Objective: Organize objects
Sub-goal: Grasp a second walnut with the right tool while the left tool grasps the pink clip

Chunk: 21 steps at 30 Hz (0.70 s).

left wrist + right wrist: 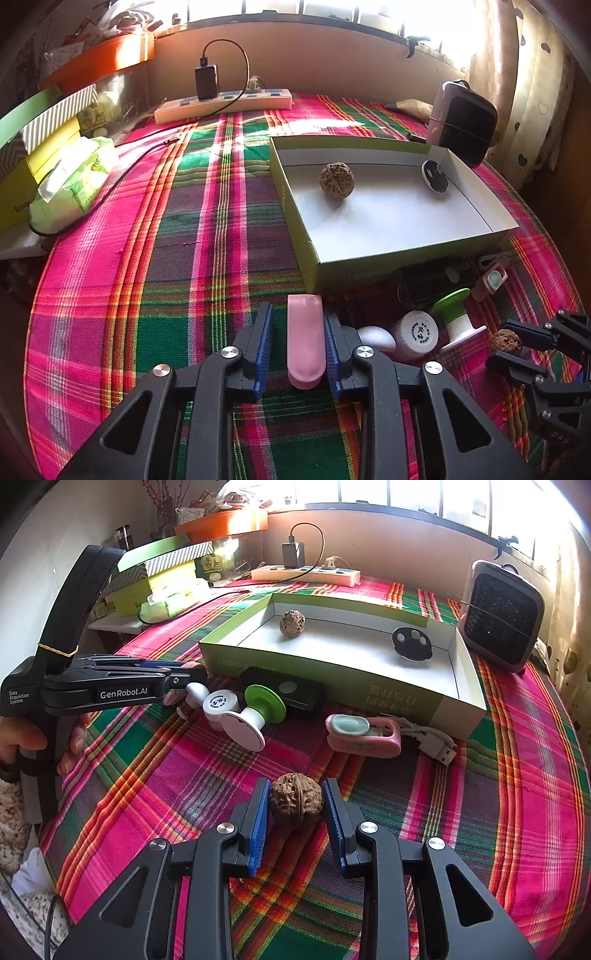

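Two claws are working near the green box (332,694): the left claw (297,345) is sitting around a pink case (306,341), touching one pad only. The right claw (295,812) is bracketing a walnut (295,799) on the tabletop (517,794), jaws narrow, grip unclear. Another walnut (292,624) is lying inside the box.

A plaid cloth (498,812) covers the table. On it lie a green box (332,686) at centre, a power strip (221,105) at twelve o'clock, and a small fan (502,616) at two. A walnut (295,799), pink case (364,736), and spool (255,716) lie near six o'clock.

Both wrist cams low, fwd, sharing box (388,254)
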Each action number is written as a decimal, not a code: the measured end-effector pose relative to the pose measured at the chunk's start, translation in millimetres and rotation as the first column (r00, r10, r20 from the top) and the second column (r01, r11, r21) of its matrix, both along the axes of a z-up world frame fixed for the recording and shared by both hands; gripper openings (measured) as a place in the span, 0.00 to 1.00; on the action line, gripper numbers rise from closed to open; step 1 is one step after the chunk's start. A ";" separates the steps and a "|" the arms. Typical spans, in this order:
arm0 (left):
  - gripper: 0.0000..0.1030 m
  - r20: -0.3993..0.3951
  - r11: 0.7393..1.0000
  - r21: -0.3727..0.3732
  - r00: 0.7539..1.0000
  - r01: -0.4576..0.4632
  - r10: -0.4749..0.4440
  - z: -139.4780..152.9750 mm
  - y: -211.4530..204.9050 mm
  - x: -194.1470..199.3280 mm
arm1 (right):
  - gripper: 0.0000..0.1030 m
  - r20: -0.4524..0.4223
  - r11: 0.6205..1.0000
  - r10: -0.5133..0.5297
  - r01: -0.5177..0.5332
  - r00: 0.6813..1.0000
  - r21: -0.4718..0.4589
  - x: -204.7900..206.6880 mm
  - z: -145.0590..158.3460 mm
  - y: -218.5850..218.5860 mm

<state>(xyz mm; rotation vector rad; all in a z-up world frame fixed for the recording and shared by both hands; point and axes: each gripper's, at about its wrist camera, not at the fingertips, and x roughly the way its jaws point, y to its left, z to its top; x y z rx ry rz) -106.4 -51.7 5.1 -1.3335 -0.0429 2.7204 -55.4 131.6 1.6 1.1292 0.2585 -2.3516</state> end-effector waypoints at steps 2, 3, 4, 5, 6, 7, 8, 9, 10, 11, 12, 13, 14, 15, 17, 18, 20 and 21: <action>0.16 -0.002 1.000 -0.004 1.000 0.001 -0.001 0.0 0.4 0.2 | 0.29 0.000 1.000 0.000 0.000 1.000 0.000 0.0 0.0 -0.2; 0.15 -0.003 1.000 -0.005 1.000 0.002 -0.002 -0.1 0.3 0.4 | 0.29 0.000 1.000 0.000 0.000 1.000 0.000 0.0 -0.1 0.0; 0.15 -0.003 1.000 -0.004 1.000 0.002 -0.002 -0.1 0.3 0.3 | 0.29 0.000 1.000 0.000 0.000 1.000 0.000 -0.2 -0.1 -0.1; 0.15 -0.003 1.000 -0.004 1.000 0.002 -0.002 -0.3 0.2 0.6 | 0.29 0.000 1.000 0.000 0.000 1.000 0.000 -0.1 -0.2 0.0; 0.15 -0.002 1.000 -0.003 1.000 0.000 0.000 0.0 0.3 0.4 | 0.29 0.000 1.000 0.000 0.000 1.000 0.000 -0.1 -0.2 0.0; 0.15 -0.003 1.000 -0.004 1.000 0.001 -0.001 0.0 0.3 0.4 | 0.29 0.000 1.000 0.000 0.000 1.000 0.000 -0.2 -0.2 0.1; 0.15 -0.003 1.000 -0.004 1.000 0.002 -0.002 0.0 0.2 0.6 | 0.29 0.000 1.000 0.000 0.000 1.000 0.000 -0.3 -0.3 0.1; 0.15 -0.002 1.000 -0.005 1.000 0.002 -0.002 0.0 0.3 0.6 | 0.29 0.000 1.000 0.000 0.000 1.000 -0.001 -0.4 -0.3 0.1; 0.15 -0.003 1.000 -0.006 1.000 0.003 -0.003 -0.1 0.2 0.7 | 0.29 0.001 1.000 0.000 0.000 1.000 -0.002 -0.5 -0.3 0.1; 0.15 -0.003 1.000 -0.006 1.000 0.003 -0.003 -0.1 0.2 0.7 | 0.29 0.001 1.000 0.002 -0.002 1.000 -0.001 -0.3 -0.4 0.0; 0.15 -0.004 1.000 -0.007 1.000 0.003 -0.003 0.1 0.6 0.8 | 0.29 0.000 1.000 0.002 -0.002 1.000 0.000 -0.4 -0.4 0.1; 0.15 -0.003 1.000 -0.006 1.000 0.002 -0.003 0.1 0.6 0.9 | 0.29 0.000 1.000 0.002 -0.002 1.000 -0.001 -0.5 -0.5 0.2; 0.15 -0.003 1.000 -0.006 1.000 0.003 -0.003 -0.1 0.5 1.0 | 0.29 0.000 1.000 0.002 -0.002 1.000 -0.001 -0.6 -0.5 0.2; 0.15 -0.003 1.000 -0.005 1.000 0.003 -0.003 -0.2 0.5 1.0 | 0.29 0.001 1.000 0.002 -0.002 1.000 -0.002 -0.6 -0.5 0.2; 0.15 -0.004 1.000 -0.004 1.000 0.002 -0.002 -0.3 0.3 1.4 | 0.29 0.001 1.000 0.002 -0.002 1.000 -0.002 -0.6 -0.6 0.2; 0.15 -0.004 1.000 -0.006 1.000 0.004 -0.004 -0.4 0.2 1.3 | 0.29 0.000 1.000 0.002 -0.002 1.000 -0.001 -0.6 -0.6 0.2; 0.15 -0.004 1.000 -0.005 1.000 0.003 -0.003 -0.5 -0.3 1.4 | 0.29 0.001 1.000 0.003 -0.003 1.000 -0.002 -0.7 -0.6 0.3; 0.15 -0.004 1.000 -0.003 1.000 0.006 -0.006 -0.6 -0.5 1.4 | 0.29 0.001 1.000 0.003 -0.003 1.000 -0.002 -0.7 -0.7 0.3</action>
